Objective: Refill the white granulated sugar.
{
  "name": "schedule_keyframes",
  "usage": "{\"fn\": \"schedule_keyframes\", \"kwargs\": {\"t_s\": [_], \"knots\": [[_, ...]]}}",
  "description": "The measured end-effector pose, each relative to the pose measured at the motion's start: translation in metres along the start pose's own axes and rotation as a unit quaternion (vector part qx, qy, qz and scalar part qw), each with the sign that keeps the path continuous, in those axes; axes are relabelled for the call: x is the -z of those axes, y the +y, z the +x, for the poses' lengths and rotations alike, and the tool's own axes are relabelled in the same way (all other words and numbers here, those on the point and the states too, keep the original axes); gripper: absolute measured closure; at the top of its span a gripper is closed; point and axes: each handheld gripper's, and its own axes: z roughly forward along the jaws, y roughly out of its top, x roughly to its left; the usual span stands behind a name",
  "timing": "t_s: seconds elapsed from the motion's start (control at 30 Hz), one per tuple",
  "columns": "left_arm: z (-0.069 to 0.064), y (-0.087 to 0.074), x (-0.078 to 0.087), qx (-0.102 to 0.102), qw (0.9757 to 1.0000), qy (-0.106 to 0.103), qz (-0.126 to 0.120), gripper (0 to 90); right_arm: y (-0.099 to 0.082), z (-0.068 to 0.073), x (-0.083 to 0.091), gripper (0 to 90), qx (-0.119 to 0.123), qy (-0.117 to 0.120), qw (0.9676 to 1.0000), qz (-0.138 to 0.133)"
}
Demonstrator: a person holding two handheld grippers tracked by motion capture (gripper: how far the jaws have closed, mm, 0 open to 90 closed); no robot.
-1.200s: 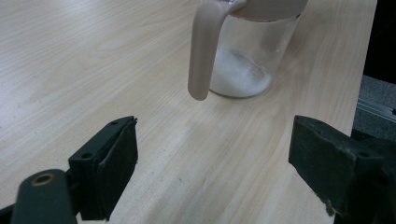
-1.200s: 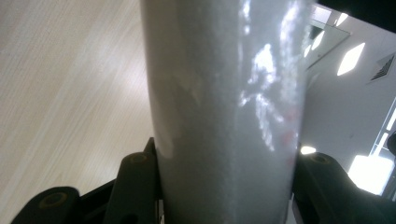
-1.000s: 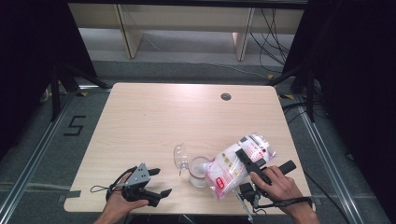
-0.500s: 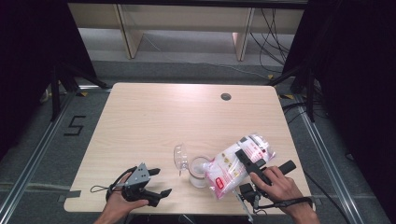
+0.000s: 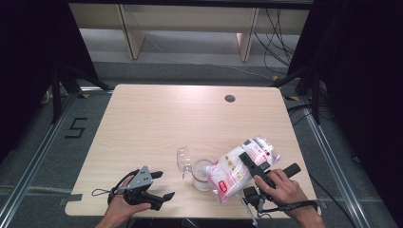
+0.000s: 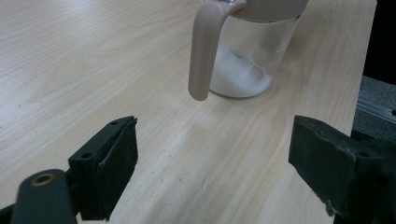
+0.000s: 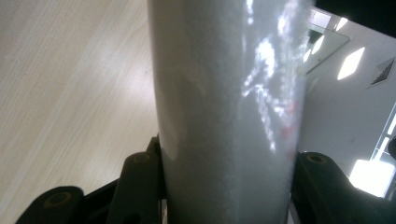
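Note:
A glass jar [image 5: 202,174] with white granules at its bottom stands near the table's front edge, its lid [image 5: 182,160] flipped open to the left. My right gripper [image 5: 256,167] is shut on a clear bag of white granules [image 5: 235,168], tilted with its lower end over the jar's mouth. In the right gripper view the bag [image 7: 229,102] sits squeezed between both jaws. My left gripper [image 5: 163,185] rests open at the front left, pointing toward the jar. In the left gripper view the jar [image 6: 245,70] and its beige handle [image 6: 203,51] stand ahead of the gripper [image 6: 212,172].
The light wooden table [image 5: 190,118] has a round cable hole [image 5: 230,99] at the back right. The table's right edge [image 6: 362,70] runs close behind the jar. Dark floor, rails and shelving surround the table.

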Motion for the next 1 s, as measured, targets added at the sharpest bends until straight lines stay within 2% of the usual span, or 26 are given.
{"fn": "schedule_keyframes", "kwargs": {"t_s": [0.07, 0.17, 0.2, 0.27, 0.3, 0.57, 0.67, 0.7, 0.87, 0.93, 0.97, 1.0], "knots": [[-0.0001, -0.0001, -0.0005, 0.001, 1.0, -0.001, -0.001, 15.4, -0.0001, 0.0023, -0.0001, 58.9, -0.011, -0.005, 0.9999, 0.002], [-0.0001, 0.0002, -0.0002, -0.002, 1.0, -0.001, 0.0, 15.4, -0.0003, 0.0016, -0.0008, 59.0, -0.005, -0.004, 1.0, -0.003], [0.0, 0.0002, -0.0001, -0.002, 1.0, -0.001, 0.0, 15.3, -0.0003, 0.0028, 0.0, 59.0, -0.011, -0.006, 0.9999, 0.001], [0.0001, 0.0001, 0.0, -0.001, 1.0, -0.001, 0.0, 15.4, -0.0003, 0.0005, -0.0006, 59.1, 0.0, -0.005, 1.0, -0.004], [0.0006, 0.0002, 0.0003, -0.003, 1.0, 0.001, 0.001, 15.3, -0.0003, 0.0014, -0.0002, 59.1, -0.004, -0.007, 1.0, -0.001], [0.0001, 0.0002, -0.0002, -0.002, 1.0, 0.0, 0.0, 15.4, 0.0004, -0.0019, 0.0004, 59.2, 0.006, -0.002, 1.0, -0.002], [-0.0001, 0.0002, 0.0, -0.003, 1.0, 0.003, 0.003, 15.3, 0.0002, -0.0015, 0.0, 59.3, 0.004, -0.004, 1.0, -0.002], [-0.0004, 0.0001, -0.0004, 0.0, 1.0, 0.0, -0.001, 15.3, 0.0002, -0.0006, 0.0007, 59.3, -0.004, -0.002, 1.0, 0.003], [-0.0002, -0.0001, -0.0006, 0.001, 1.0, 0.0, 0.0, 15.3, 0.0007, -0.0011, 0.0005, 59.4, -0.001, -0.004, 1.0, 0.002], [0.0017, 0.0003, 0.0008, -0.013, 0.9998, 0.007, 0.013, 15.4, 0.0007, -0.0017, 0.0005, 59.4, -0.001, -0.005, 1.0, 0.001], [0.0005, 0.0001, 0.0002, -0.006, 1.0, 0.004, 0.006, 15.4, 0.0006, -0.002, 0.0005, 59.4, 0.0, -0.006, 1.0, 0.001], [0.0018, 0.0004, 0.001, -0.015, 0.9998, 0.007, 0.015, 15.3, 0.0006, -0.0023, 0.0007, 59.4, 0.0, -0.003, 1.0, 0.002]]}}
